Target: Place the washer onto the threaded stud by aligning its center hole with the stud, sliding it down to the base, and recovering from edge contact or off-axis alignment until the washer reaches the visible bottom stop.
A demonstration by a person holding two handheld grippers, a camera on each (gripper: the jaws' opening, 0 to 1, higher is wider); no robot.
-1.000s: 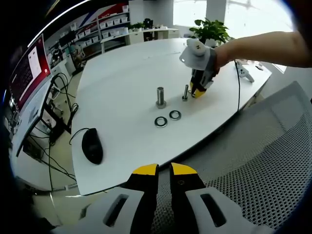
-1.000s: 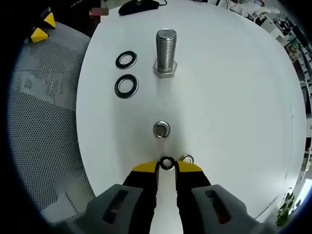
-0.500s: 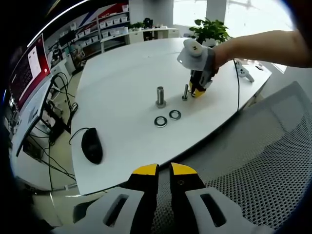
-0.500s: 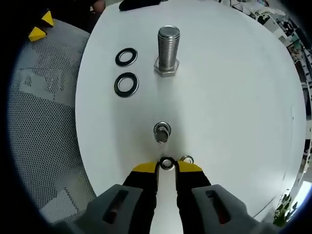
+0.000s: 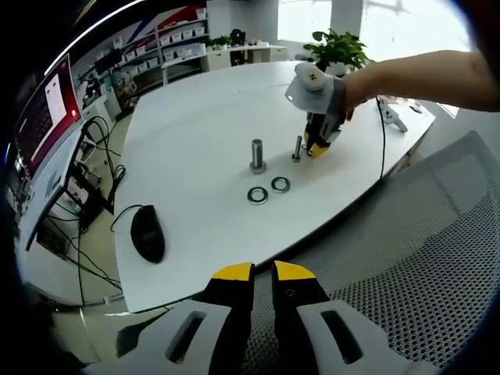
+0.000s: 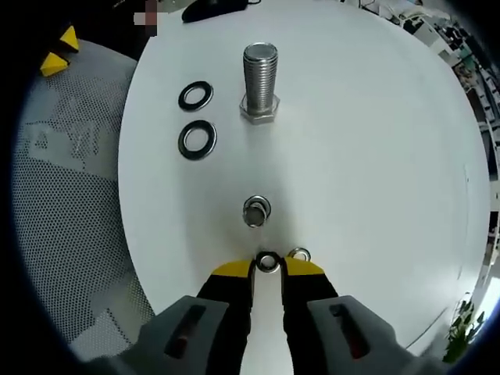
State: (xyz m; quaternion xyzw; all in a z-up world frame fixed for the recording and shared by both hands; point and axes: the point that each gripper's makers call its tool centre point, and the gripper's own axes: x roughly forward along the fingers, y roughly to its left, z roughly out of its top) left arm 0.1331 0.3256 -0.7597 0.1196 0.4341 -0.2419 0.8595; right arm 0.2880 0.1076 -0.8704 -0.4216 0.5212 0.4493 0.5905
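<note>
1. The white desk (image 5: 195,148) carries all the hardware; the right gripper view looks down on its bare top (image 6: 375,148).
2. A grey mesh chair (image 5: 422,258) stands against the desk's near edge in the left gripper view, and its mesh (image 6: 70,187) lies along the desk's left side in the right gripper view.
3. A black mouse (image 5: 148,233) lies near the desk's edge, well apart from the hardware.
4. The left hand-held gripper (image 5: 263,271) hangs over the chair, off the desk, its yellow-tipped jaws nearly together with a thin gap and nothing between them.
5. The right hand-held gripper (image 6: 268,265) is low over the desk, with a person's forearm behind it in the left gripper view (image 5: 319,145). Its jaws are closed on a small washer (image 6: 268,262), pinched at the tips.
6. A large bolt (image 6: 258,81) stands upright on its hex head, threads up, well ahead of the right hand-held gripper; in the left gripper view it is (image 5: 257,155).
7. The thin stud (image 6: 256,211) stands upright just ahead of the held washer, apart from it; the washer is not on it. The left gripper view shows it (image 5: 297,148) just beside the right jaws.
8. Two dark rings (image 6: 195,117) lie flat side by side left of the bolt, not touching; in the left gripper view (image 5: 269,190).
9. A second small washer (image 6: 298,255) lies flat on the desk against the right jaw tip.
</note>
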